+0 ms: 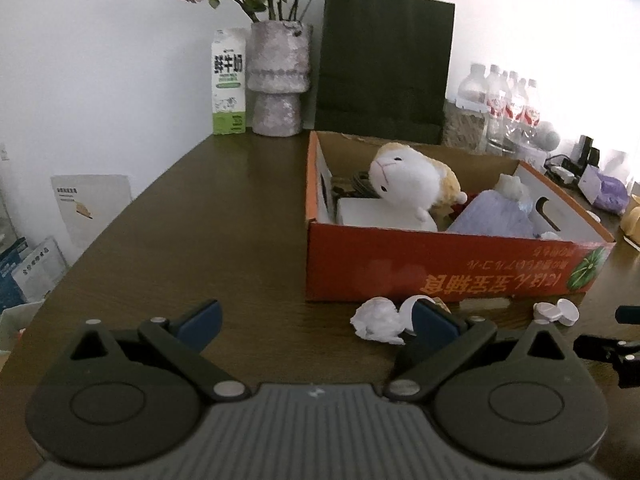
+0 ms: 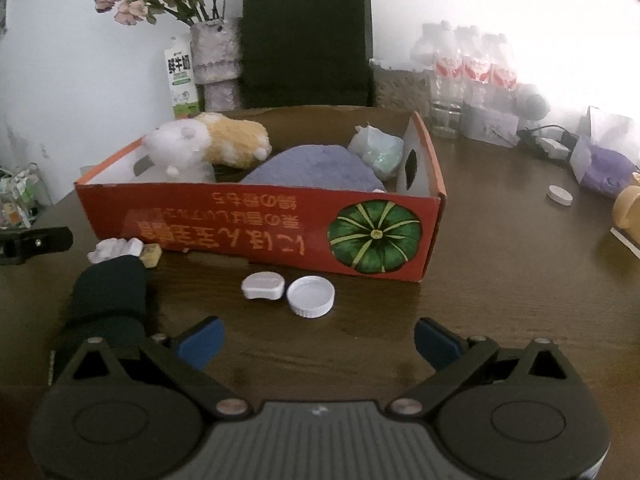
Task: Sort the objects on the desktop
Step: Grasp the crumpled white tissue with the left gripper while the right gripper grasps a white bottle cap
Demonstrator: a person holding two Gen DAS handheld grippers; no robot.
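The crumpled white paper ball [image 1: 378, 320] lies on the dark table [image 1: 200, 220] just in front of the orange box [image 1: 440, 264], touching the left gripper's [image 1: 316, 322] right pad; it looks light and soft, likely to squash, so a gentle pinch across its middle should serve. The two white caps [image 2: 288, 290] near the box look rigid and slick, best taken across the rim. Both the left and the right gripper [image 2: 318, 340] are wide open, holding nothing
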